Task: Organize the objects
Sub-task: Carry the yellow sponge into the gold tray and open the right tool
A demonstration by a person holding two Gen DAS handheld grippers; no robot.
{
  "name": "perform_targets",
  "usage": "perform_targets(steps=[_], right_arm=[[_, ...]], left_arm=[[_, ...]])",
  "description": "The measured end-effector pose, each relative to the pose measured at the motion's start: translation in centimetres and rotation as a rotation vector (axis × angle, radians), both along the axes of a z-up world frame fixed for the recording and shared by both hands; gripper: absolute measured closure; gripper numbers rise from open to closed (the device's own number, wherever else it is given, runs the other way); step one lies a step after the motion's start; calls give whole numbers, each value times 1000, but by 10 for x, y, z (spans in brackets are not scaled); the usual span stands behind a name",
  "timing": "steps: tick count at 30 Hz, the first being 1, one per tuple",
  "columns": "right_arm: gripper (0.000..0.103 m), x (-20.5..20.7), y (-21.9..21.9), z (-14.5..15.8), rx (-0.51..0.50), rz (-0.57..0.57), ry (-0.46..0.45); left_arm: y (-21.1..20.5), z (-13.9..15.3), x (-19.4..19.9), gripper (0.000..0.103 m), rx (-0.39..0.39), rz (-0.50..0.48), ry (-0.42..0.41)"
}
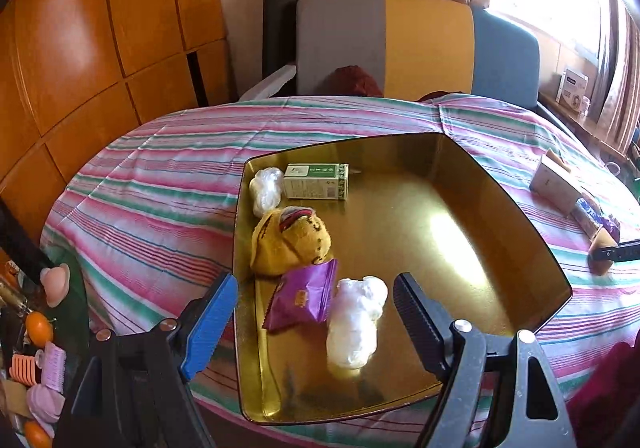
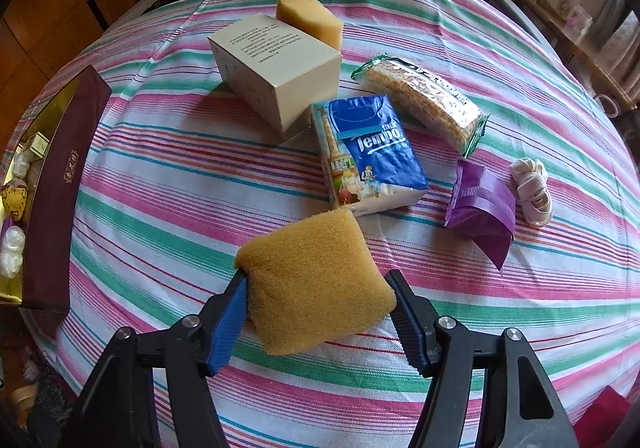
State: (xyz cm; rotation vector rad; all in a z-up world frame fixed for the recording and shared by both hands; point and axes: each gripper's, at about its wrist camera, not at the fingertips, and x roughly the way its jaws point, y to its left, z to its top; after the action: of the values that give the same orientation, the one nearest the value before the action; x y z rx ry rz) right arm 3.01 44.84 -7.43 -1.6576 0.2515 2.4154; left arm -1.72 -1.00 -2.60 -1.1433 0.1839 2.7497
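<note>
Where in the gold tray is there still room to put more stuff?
The gold tray is bare across its middle and right side. The left edge is crowded: green box, yellow plush, purple packet, and two white bundles.

Each gripper is a black plastic clamp with two long, tapering arms, each arm pierced by a triangular cut-out. On the left gripper (image 1: 314, 314), round silver screw heads sit at the arm joints, and one ribbed finger pad is bright blue while the other looks black. The right gripper (image 2: 318, 312) has the same silver screws and ridged blue pads on black fingers.
</note>
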Motion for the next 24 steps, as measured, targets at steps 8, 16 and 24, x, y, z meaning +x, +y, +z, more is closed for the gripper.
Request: perform_targets(steps=[8,16,24], right_arm=[[38,10,-15,46,-25,-67,162],[37,-47,-149,97,-139,207,286],[37,-128,-294,64,-235,365,200]], left_arm=[[-27,7,-2,27,34,-7,-43],[-80,6,-4,31,60,82,-92],[-95,-3,-7,32,131,92,-106]])
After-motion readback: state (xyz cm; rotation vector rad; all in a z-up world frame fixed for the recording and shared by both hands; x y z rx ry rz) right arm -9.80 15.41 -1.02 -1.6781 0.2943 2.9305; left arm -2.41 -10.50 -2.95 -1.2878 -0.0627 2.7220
